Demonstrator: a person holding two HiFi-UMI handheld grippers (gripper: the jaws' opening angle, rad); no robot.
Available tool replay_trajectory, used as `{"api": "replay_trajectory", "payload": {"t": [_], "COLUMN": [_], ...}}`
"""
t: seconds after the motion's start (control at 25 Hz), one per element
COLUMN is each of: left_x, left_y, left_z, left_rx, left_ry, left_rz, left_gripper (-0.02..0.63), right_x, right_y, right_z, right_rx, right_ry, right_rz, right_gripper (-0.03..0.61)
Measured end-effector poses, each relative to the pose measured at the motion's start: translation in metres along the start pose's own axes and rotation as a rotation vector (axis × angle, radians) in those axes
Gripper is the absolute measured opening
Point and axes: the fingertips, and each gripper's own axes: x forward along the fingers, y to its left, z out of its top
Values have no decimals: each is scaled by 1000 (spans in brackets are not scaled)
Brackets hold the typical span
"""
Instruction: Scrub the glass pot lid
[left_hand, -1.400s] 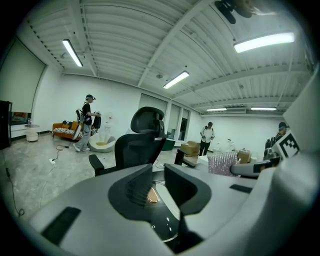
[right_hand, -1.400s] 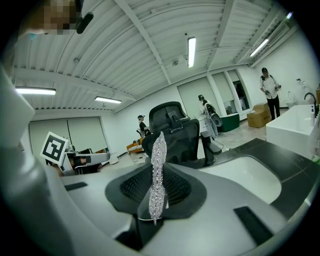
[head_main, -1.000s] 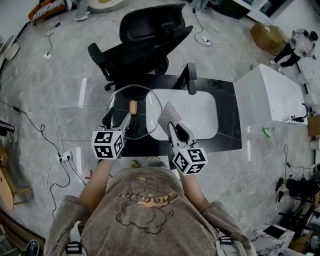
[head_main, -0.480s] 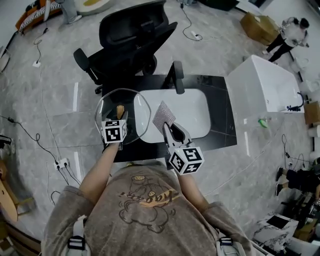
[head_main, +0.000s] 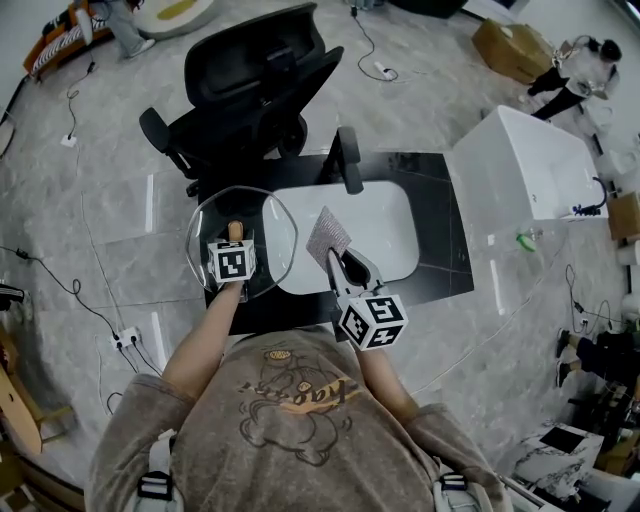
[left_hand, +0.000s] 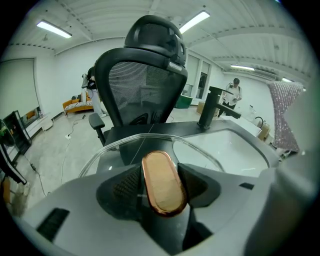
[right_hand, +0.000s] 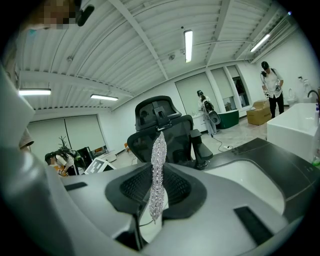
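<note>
The round glass pot lid (head_main: 208, 228) lies on the black counter, overlapping the left rim of the sink. Its copper-brown oval handle (left_hand: 162, 182) sits between the jaws of my left gripper (head_main: 233, 246), which points down onto it. Those jaws have just been closing; the pads stand close on both sides with thin dark gaps, so I read them as open. My right gripper (head_main: 336, 264) is shut on a silvery scrub cloth (head_main: 328, 237), which stands up edge-on from its pads (right_hand: 158, 170), held over the sink's front left part beside the lid.
The white sink basin (head_main: 375, 225) is set in the black counter (head_main: 445, 235), with a black faucet (head_main: 347, 160) at its far edge. A black office chair (head_main: 250, 85) stands behind the counter. A white cabinet (head_main: 540, 170) is at the right. Cables run across the floor.
My left gripper has dropped forward and down over the lid until its jaws straddle the handle. The right gripper with the cloth has stayed almost where it was.
</note>
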Motion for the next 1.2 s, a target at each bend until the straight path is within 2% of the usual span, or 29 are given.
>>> {"api": "replay_trajectory", "payload": {"t": [0.24, 0.6, 0.72, 0.84, 1.12, 1.2], "left_x": [8, 12, 6, -9, -37, -48], "left_y": [3, 8, 12, 10, -3, -8], "left_z": [2, 5, 2, 2, 17, 27], "left_rx": [-17, -43, -56, -40, 18, 1], "left_ry": [-12, 19, 70, 100, 44, 11], "left_rz": [13, 16, 7, -22, -128, -174], "left_gripper": [239, 207, 187, 179, 179, 179], "right_x": [11, 23, 25, 27, 31, 30], "right_y": [1, 1, 0, -3, -4, -8], "right_z": [-1, -4, -5, -6, -7, -4], "right_rx": [-12, -13, -14, -16, -24, -33], "right_ry": [14, 35, 40, 42, 48, 37], "right_rz": [22, 37, 39, 39, 39, 20], "right_gripper": [79, 78, 78, 78, 78, 78]}}
